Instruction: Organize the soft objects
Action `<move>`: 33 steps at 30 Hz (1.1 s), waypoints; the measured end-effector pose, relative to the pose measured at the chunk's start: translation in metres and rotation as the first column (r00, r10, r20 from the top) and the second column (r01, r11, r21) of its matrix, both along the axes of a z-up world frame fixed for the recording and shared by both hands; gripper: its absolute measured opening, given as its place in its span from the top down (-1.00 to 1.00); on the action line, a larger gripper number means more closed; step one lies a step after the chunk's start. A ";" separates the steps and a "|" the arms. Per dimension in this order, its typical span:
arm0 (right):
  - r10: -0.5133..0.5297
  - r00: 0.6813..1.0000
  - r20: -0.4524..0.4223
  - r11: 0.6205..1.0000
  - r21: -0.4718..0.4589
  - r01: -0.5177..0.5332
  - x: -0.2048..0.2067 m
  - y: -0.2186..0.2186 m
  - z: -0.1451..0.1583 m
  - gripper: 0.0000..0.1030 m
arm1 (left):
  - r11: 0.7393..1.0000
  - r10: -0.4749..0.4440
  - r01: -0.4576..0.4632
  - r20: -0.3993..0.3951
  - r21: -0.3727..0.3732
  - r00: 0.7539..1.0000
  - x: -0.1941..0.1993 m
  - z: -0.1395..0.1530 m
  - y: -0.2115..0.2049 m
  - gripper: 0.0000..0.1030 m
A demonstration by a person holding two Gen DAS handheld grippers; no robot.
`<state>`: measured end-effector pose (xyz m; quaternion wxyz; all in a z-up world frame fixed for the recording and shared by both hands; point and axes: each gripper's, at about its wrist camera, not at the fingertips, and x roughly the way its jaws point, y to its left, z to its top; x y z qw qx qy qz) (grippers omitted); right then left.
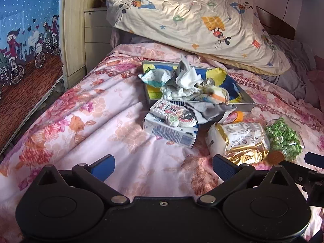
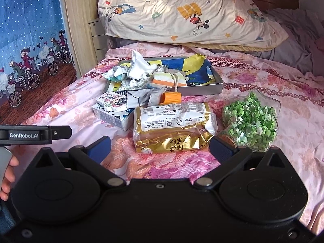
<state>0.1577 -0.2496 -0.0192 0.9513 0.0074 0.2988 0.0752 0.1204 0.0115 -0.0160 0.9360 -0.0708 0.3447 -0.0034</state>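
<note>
A grey tray [image 1: 248, 103] [image 2: 216, 86] lies on the floral bed, holding crumpled white cloths [image 1: 187, 79] [image 2: 139, 68], a striped pouch [image 2: 169, 81] and a blue-yellow cloth [image 2: 192, 68]. In front of it a round printed pad [image 1: 174, 114] [image 2: 112, 101] rests on a white carton [image 1: 172, 133] [image 2: 113, 119], beside grey fabric [image 1: 212, 109] [image 2: 143, 98]. A gold-and-white pack [image 1: 237, 141] [image 2: 174, 127] lies nearer. My left gripper [image 1: 164, 167] is open over bare bedspread. My right gripper [image 2: 160, 147] is open, its fingers flanking the pack's near end without touching.
A clear star-shaped dish of green paper stars [image 1: 283, 139] [image 2: 251, 119] sits right of the pack. An orange cap [image 2: 171, 98] lies by the tray. A cartoon-print quilt [image 1: 192, 20] is heaped behind; a blue curtain [image 1: 26, 30] and wooden drawers [image 1: 95, 30] stand left. A hand [image 2: 8, 174] shows at left.
</note>
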 end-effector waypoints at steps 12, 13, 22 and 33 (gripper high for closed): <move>0.038 0.999 0.015 0.999 -0.029 -0.037 0.033 -0.002 0.034 -0.99 | 0.992 -0.104 0.105 -0.014 0.074 0.994 0.055 0.018 -0.004 -0.98; 0.037 0.999 0.019 0.999 -0.040 -0.037 0.040 -0.003 0.036 -0.99 | 0.988 -0.119 0.119 -0.005 0.094 0.993 0.062 0.017 -0.004 -0.98; 0.045 0.998 0.051 0.999 0.016 -0.046 0.112 -0.007 0.025 -0.99 | 0.919 -0.335 0.310 0.068 0.244 0.940 0.109 -0.025 0.000 -0.98; 0.135 0.989 0.065 0.989 -0.065 -0.131 0.148 0.017 -0.013 -0.98 | 0.905 -0.393 0.375 0.054 0.203 0.918 0.138 -0.050 0.008 -0.98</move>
